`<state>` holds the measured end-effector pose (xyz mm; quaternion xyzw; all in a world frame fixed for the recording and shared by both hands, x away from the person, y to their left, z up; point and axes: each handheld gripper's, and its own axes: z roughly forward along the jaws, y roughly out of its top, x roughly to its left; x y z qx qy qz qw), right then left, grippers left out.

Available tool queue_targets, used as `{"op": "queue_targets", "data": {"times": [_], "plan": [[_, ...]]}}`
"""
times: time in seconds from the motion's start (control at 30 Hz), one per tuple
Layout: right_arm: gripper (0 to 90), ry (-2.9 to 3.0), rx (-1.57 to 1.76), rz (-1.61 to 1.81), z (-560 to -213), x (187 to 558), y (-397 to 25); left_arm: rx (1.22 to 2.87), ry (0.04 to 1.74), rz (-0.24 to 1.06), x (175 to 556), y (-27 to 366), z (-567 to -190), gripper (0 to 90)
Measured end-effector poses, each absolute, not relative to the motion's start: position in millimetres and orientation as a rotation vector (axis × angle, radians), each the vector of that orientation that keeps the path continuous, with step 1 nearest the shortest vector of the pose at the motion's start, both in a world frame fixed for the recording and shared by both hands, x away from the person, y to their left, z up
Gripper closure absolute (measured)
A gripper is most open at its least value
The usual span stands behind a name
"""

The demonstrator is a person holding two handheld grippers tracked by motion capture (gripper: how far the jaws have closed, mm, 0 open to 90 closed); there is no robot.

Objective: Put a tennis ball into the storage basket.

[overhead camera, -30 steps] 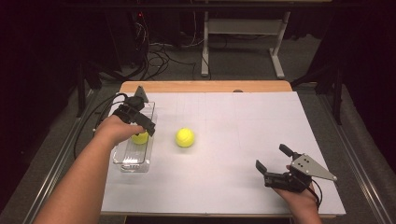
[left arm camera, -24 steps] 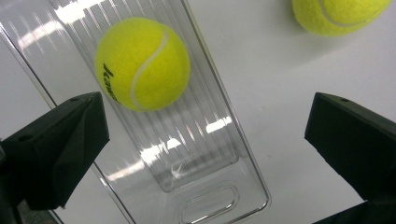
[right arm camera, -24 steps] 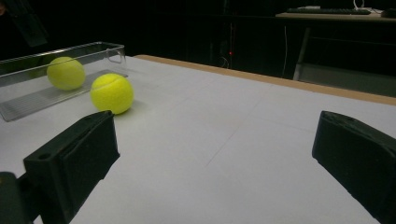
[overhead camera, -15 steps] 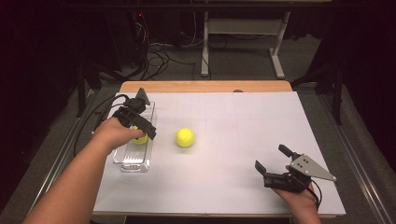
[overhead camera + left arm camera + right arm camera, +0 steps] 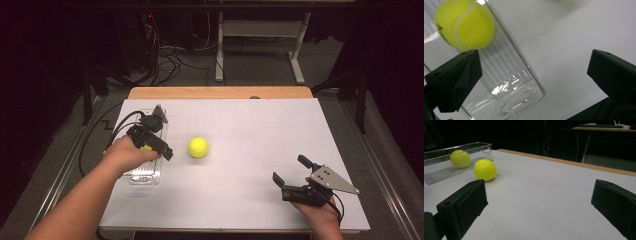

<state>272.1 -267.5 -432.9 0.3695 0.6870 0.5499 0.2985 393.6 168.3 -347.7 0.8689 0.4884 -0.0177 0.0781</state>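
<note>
White table (image 5: 250,140), clear bin (image 5: 145,172) along its left edge, long axis running away from the person. One ball (image 5: 464,23) sits in the bin, just off the left gripper (image 5: 152,142), whose jaws are spread and empty. Second ball (image 5: 198,147) lies just right of the bin, nearer the left gripper; right gripper (image 5: 295,175), also spread, idles well apart. The left hand has drawn back a little toward the person since a second ago.

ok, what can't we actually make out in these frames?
- High view: the ball in the clear tray is mostly hidden by the left claw and hand.
- Left gripper view: print on that ball is cut off at the edge; unreadable.
- Right gripper view: the tray's left end is cut off.
</note>
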Motion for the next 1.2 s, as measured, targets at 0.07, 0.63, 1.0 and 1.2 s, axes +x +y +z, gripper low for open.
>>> {"op": "queue_targets", "data": {"times": [0.07, 0.63, 1.0, 1.2], "plan": [[0.7, 1.827, 0.981, 1.460, -433, 272, -267, 2.617, 1.437, -0.053, 389, 163, -351, 0.8], [0.7, 1.826, 0.977, 1.461, -433, 272, -267, 2.685, 1.254, -0.068, 357, 124, -371, 1.4], [0.7, 1.830, 0.994, 1.460, -435, 277, -265, 2.690, 1.126, -0.151, 336, 105, -381, 1.0], [0.7, 1.834, 0.983, 1.457, -434, 276, -264, 2.692, 1.125, -0.176, 334, 102, -390, 0.8]]}}
